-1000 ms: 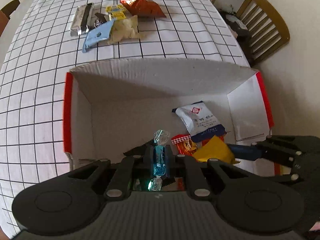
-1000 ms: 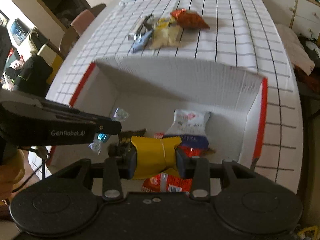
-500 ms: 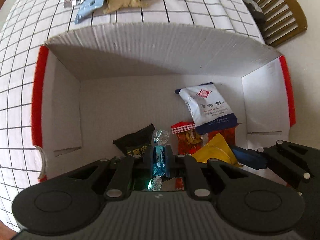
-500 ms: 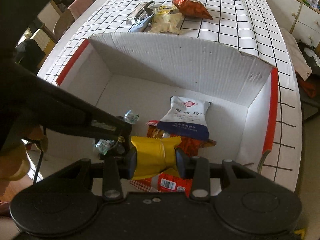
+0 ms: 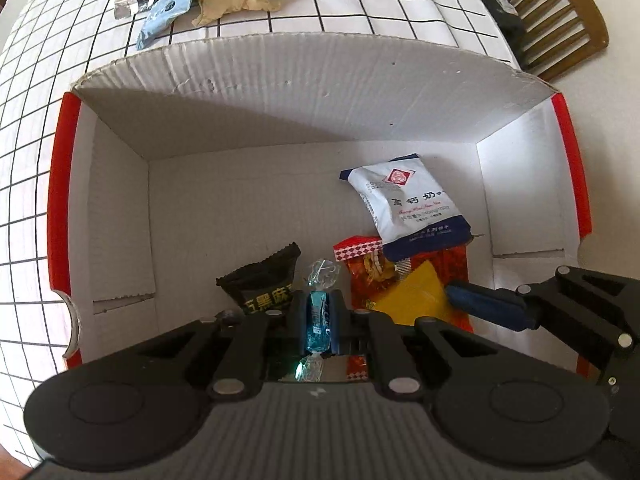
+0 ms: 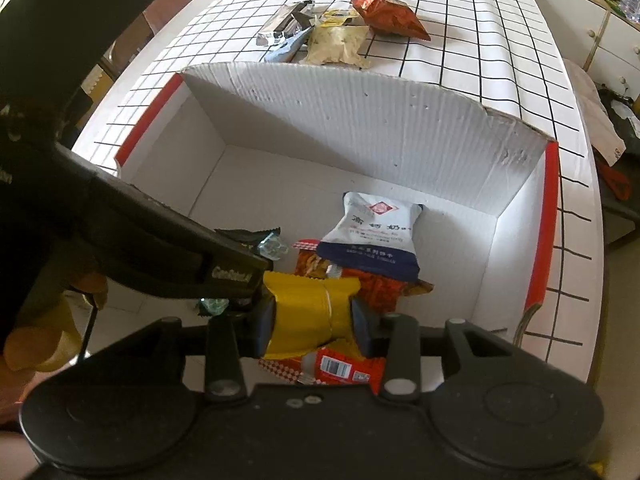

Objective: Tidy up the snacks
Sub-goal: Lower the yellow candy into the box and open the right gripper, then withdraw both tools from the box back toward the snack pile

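Surface (image 6: 460,20): We work over a white cloth with a black grid; it looks smooth and flat. The snacks not yet boxed lie on it beyond the box's far wall.
Box (image 5: 312,76): White corrugated cardboard, open-topped, with red edges on the side walls. The far wall shows ribbing and a ragged top edge. Both tools hang over its near end.
Loose snacks (image 6: 336,42): A cluster of crinkled foil and plastic packs: an orange-red pouch, a pale yellow pouch, a blue sachet, silver bars. All are soft and flat.
White and blue packet (image 5: 404,208): A pillow-shaped pack lying on the box floor toward the right wall, partly over a red foil pack (image 5: 368,276).
Black packet (image 5: 264,284): A matte pack with a serrated end, on the floor near the left tool.
Right tool (image 6: 314,316): Closed onto a yellow packet (image 6: 308,312), which creases at the waist where the pads press.
Left tool (image 5: 318,316): Nearly closed around a blue candy (image 5: 318,314), a small twist-wrapped piece with clear crinkled ends.
Step in hand: We judge this to be release into the box. We should lower each item close to the floor, open one tool at a time, and place the candy on bare floor so it does not roll under the packs.
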Tool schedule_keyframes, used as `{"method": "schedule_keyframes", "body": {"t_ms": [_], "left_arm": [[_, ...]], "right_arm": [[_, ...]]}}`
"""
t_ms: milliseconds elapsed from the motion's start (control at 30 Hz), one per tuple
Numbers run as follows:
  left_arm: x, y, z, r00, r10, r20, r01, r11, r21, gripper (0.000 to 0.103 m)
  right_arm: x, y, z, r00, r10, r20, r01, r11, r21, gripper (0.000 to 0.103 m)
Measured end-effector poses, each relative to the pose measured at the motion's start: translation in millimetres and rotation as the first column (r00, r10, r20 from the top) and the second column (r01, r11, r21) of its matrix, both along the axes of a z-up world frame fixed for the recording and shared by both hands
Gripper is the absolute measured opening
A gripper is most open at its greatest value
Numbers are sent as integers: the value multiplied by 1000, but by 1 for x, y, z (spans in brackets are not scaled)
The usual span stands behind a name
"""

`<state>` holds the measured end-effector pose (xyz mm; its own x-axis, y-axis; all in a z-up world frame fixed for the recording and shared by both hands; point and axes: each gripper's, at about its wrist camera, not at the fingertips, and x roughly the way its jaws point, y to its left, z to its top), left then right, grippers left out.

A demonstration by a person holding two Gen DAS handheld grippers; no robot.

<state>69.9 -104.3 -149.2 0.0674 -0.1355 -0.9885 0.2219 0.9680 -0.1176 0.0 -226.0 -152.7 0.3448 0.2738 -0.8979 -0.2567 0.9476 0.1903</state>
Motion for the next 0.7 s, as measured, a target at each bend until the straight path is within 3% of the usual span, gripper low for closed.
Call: {"method": "schedule_keyframes", "body": {"t_ms": [433, 700], "left_arm": [[-9, 13, 35, 996, -10, 94, 12, 1000, -18, 13], [-9, 26, 64, 985, 8, 174, -1, 999, -41, 22]], "right_arm": [[-2, -13, 34, 998, -18, 61, 14, 998, 64, 46], [-1, -20, 63, 993, -16, 119, 3, 994, 105, 53]]}}
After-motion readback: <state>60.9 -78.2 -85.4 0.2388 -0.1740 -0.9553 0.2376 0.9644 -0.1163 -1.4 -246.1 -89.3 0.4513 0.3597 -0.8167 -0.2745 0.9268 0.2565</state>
